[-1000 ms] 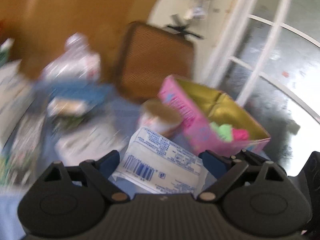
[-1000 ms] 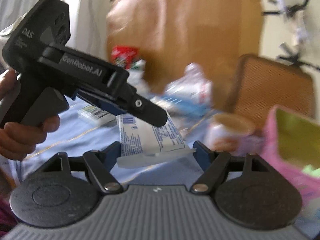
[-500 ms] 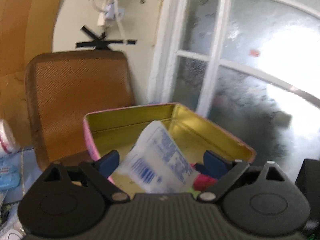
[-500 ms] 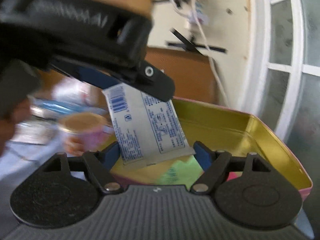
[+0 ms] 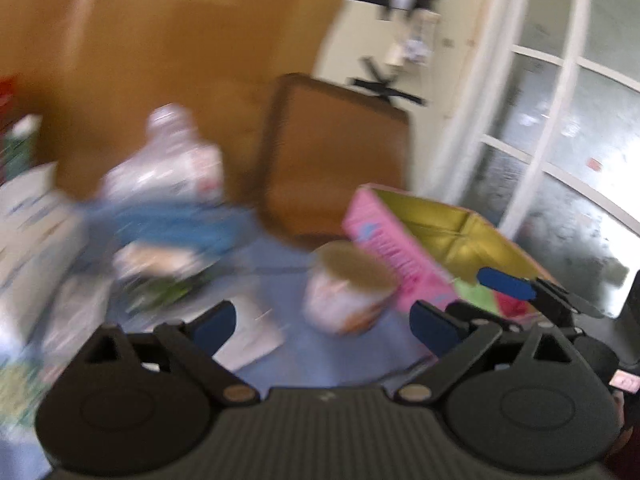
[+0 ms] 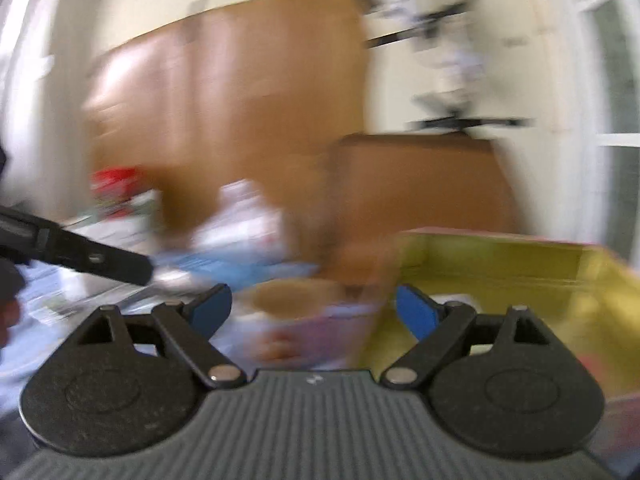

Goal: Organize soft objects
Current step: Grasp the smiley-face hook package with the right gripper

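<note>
Both views are motion-blurred. My left gripper is open and empty over the blue tablecloth. The pink tin box with a gold inside stands to its right, with green and red soft things in it. My right gripper is open and empty in front of the tin. A white edge shows inside the tin in the right wrist view; I cannot tell what it is. The right gripper's fingers show over the tin in the left wrist view. The left gripper's finger shows at the left in the right wrist view.
A round cup with a brown top stands against the tin's left side. A clear plastic bottle, a blue pack and several packets lie to the left. A brown chair back stands behind the table.
The white packet held half a second ago over the tin is gone from both grippers. Both grippers have swung back left toward the table clutter.
</note>
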The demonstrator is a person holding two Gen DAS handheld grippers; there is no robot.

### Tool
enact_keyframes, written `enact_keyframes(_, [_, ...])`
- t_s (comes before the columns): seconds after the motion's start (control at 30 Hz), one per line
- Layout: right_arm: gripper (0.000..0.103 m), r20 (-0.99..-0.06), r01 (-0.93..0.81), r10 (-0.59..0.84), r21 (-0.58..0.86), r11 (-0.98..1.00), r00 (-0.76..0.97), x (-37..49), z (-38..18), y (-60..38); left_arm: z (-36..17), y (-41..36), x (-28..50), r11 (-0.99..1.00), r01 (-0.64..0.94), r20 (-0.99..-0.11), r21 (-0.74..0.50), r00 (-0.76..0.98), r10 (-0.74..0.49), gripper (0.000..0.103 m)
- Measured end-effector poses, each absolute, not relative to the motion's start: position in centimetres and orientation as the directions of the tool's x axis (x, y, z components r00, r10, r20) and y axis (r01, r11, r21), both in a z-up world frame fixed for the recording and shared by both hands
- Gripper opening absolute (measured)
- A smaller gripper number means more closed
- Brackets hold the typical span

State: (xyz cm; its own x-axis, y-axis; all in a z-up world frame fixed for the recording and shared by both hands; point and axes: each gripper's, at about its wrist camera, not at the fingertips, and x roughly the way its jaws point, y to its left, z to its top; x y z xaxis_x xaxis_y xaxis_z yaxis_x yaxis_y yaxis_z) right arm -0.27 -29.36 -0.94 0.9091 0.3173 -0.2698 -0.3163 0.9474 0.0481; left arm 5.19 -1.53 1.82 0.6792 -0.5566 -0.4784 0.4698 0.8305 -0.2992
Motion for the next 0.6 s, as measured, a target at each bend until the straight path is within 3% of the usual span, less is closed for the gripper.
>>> enact_keyframes(0.1, [0.089, -0.361, -0.456, 0.450, 0.074, 0.887, 0.817, 0.9, -1.8, -25.1, 0.9, 2.8, 3.6, 0.853, 0.398, -0.482, -0.338, 0.705, -0.520, 0.097])
enact_keyframes(0.2, [0.088, -0.439, -0.520, 0.494, 0.070, 0.851, 0.750, 2.8, -2.7, -21.2, 0.1, 6.2, 2.1, 0.860, 0.347, -0.475, -0.374, 0.725, -0.499, 0.097])
enact_keyframes(0.47, [0.091, -0.568, -0.515, 0.415, -0.019, 0.857, 0.711, 8.6, -4.1, -14.3, -1.5, 10.6, -0.1, 0.849, 0.282, -0.455, -0.447, 0.745, -0.488, 0.097])
enact_keyframes(0.6, [0.098, -0.595, -0.475, 0.392, 0.020, 0.880, 0.702, 10.8, -4.6, -14.2, -1.8, 11.2, -0.3, 0.841, 0.283, -0.447, -0.461, 0.745, -0.496, 0.098])
